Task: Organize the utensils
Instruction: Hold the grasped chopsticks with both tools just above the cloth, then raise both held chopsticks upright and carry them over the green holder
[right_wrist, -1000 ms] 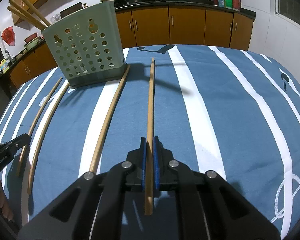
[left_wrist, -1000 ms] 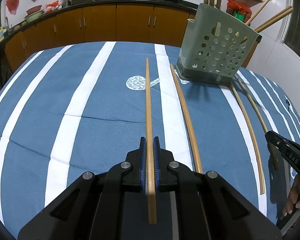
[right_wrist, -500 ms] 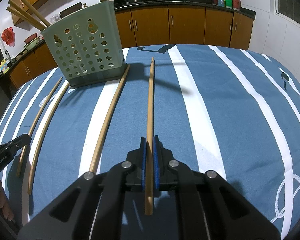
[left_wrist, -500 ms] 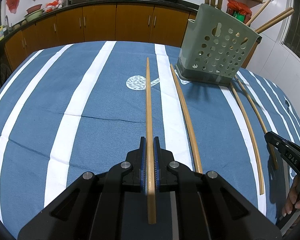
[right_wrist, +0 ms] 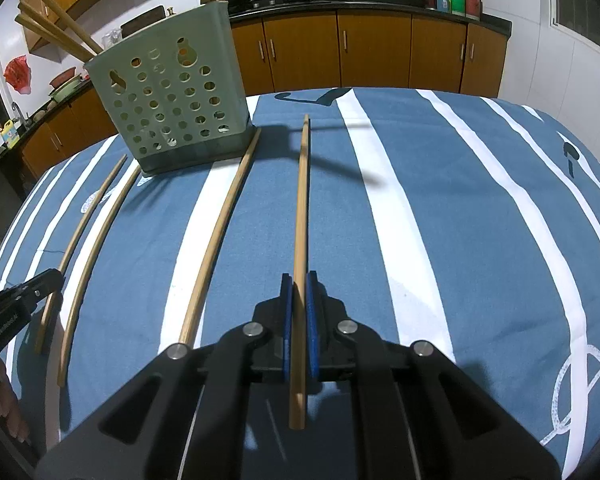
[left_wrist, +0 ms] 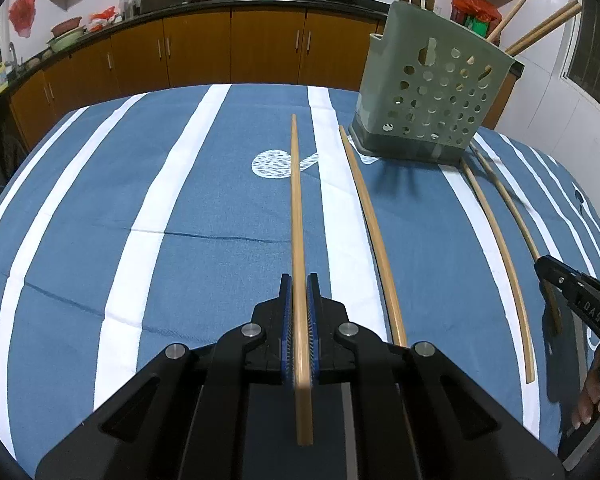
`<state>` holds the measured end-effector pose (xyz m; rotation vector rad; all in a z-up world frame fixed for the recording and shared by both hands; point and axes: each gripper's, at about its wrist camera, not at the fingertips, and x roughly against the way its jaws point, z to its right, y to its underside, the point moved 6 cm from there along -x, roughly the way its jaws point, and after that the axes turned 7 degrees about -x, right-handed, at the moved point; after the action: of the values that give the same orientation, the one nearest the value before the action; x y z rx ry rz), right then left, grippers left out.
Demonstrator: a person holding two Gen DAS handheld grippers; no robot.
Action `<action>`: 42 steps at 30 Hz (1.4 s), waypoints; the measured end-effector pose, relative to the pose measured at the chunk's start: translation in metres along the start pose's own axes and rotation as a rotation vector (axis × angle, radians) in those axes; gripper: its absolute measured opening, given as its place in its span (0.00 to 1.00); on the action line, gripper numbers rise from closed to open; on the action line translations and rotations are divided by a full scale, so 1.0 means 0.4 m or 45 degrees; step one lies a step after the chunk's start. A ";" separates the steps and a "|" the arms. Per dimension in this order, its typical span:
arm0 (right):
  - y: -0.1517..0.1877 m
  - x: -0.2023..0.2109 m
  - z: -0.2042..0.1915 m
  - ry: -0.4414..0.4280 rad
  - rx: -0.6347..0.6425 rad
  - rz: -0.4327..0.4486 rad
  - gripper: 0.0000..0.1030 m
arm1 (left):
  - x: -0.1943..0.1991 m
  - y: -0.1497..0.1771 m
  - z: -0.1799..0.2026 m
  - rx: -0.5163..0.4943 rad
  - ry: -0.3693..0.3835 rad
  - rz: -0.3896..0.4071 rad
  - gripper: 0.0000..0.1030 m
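Observation:
My left gripper [left_wrist: 298,280] is shut on a long wooden chopstick [left_wrist: 297,208] that points away over the blue striped cloth. My right gripper [right_wrist: 298,280] is shut on another wooden chopstick [right_wrist: 301,200], held just above the cloth. A green perforated utensil holder [left_wrist: 432,100] stands at the far right in the left wrist view and at the far left in the right wrist view [right_wrist: 168,108], with several chopsticks standing in it. Three more chopsticks lie on the cloth: one [right_wrist: 220,232] beside my held one, two [right_wrist: 96,240] further left.
The table carries a blue cloth with white stripes [left_wrist: 140,240]. Brown kitchen cabinets [left_wrist: 220,56] with pans on the counter run behind it. The right gripper's tip [left_wrist: 568,284] shows at the right edge of the left wrist view.

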<state>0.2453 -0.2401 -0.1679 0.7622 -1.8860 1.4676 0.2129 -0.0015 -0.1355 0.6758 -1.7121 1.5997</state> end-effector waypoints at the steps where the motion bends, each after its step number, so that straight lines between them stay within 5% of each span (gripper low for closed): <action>1: 0.000 -0.001 -0.002 0.000 0.000 0.000 0.09 | 0.000 0.000 0.000 0.000 0.000 0.000 0.08; 16: -0.019 0.036 0.008 0.001 -0.006 0.042 0.08 | 0.014 -0.011 -0.006 -0.004 0.002 -0.004 0.08; 42: -0.235 0.329 -0.013 -0.127 -0.060 0.487 0.08 | 0.295 -0.261 -0.022 0.024 0.056 0.447 0.08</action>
<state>0.2331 -0.2639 -0.0082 0.4760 -2.2250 1.6278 0.2199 0.0059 0.0220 0.3570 -1.8605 1.8527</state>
